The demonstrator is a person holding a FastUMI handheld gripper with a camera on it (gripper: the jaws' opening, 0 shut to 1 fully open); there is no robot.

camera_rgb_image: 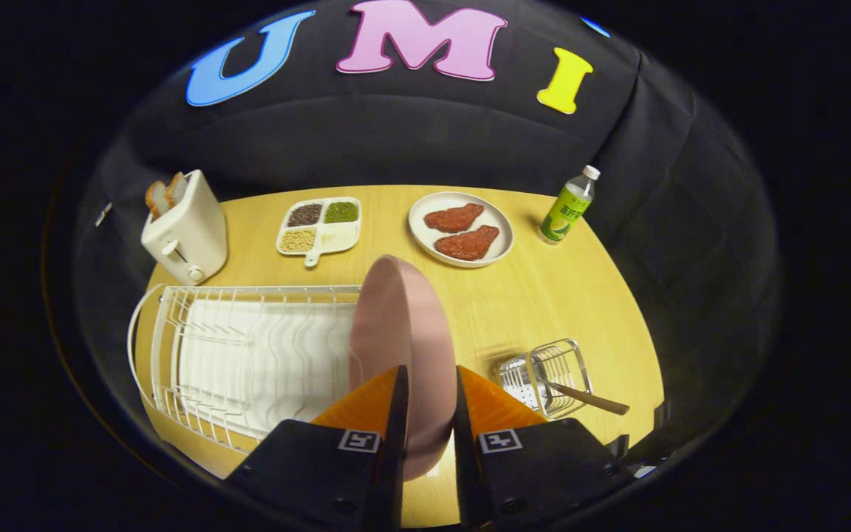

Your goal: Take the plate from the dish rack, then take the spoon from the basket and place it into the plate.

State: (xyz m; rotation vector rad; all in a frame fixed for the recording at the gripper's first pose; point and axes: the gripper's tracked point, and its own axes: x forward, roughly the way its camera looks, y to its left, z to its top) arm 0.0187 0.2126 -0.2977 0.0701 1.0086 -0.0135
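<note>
A pink plate [403,332] stands on edge between my two fingers, and my gripper [429,399] is shut on its rim. The plate is held upright at the right end of the white wire dish rack [248,355], over the wooden table. To the right of my fingers stands a small wire basket [555,373] with a spoon [588,400] in it, its brown handle sticking out to the right.
Beyond the rack stand a white toaster [188,229] with bread slices, a divided dish of grains [320,225], a white plate with two red meat pieces [461,229] and a green bottle [567,207]. Bare wooden table [544,295] lies ahead of the basket.
</note>
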